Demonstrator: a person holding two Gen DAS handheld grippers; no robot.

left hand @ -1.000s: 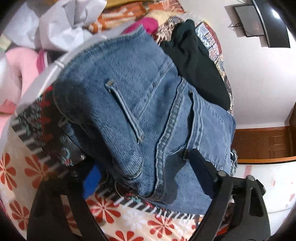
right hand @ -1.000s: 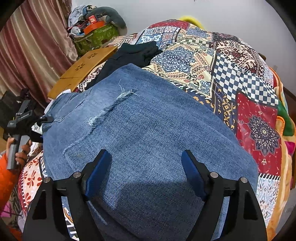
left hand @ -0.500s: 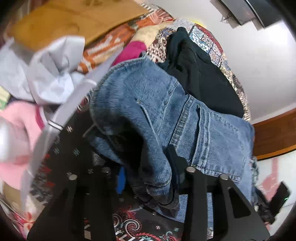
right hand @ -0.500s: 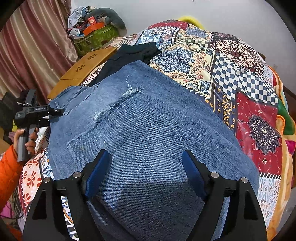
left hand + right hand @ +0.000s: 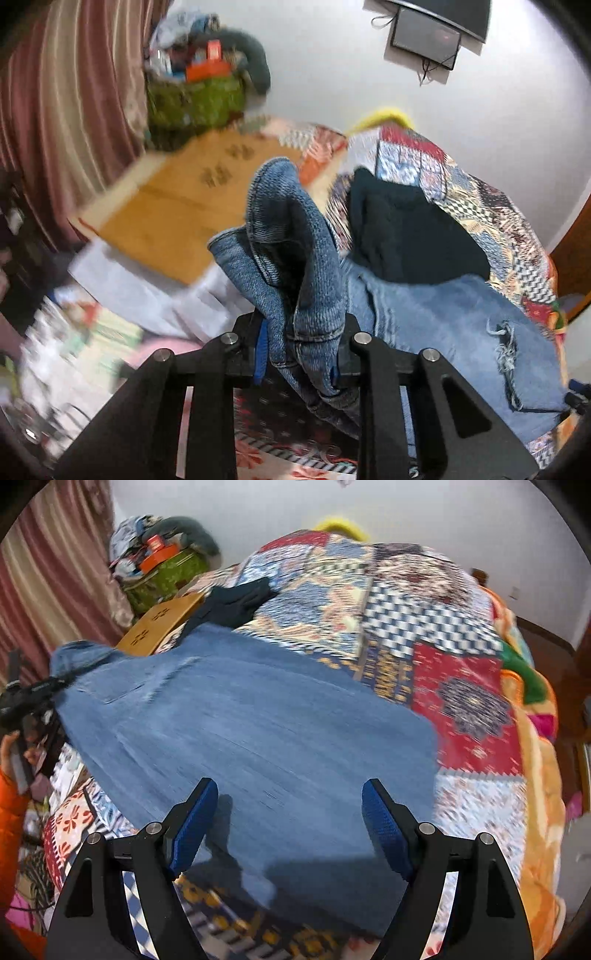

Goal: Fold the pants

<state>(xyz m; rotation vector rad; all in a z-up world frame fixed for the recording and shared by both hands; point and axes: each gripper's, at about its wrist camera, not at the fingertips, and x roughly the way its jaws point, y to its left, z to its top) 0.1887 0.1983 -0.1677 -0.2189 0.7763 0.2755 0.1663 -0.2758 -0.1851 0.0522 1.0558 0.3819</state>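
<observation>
One pair of blue denim pants (image 5: 251, 734), coarse-woven with a frayed rip, lies spread on the patchwork quilt (image 5: 461, 686) of the bed. The left tool (image 5: 301, 354) is pinched on a bunched fold of its waistband, lifted upright. The right tool (image 5: 288, 823) is spread wide above the near flat denim. One dark garment (image 5: 402, 236) lies at the far side.

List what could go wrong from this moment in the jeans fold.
1. The left gripper pinches a thick bunch of the jeans at the waist end; layers could slip out mid-lift.
2. The right gripper is open above the denim and holds nothing, so the far end may drag.
3. The dark garment touches the jeans and could get caught.
</observation>
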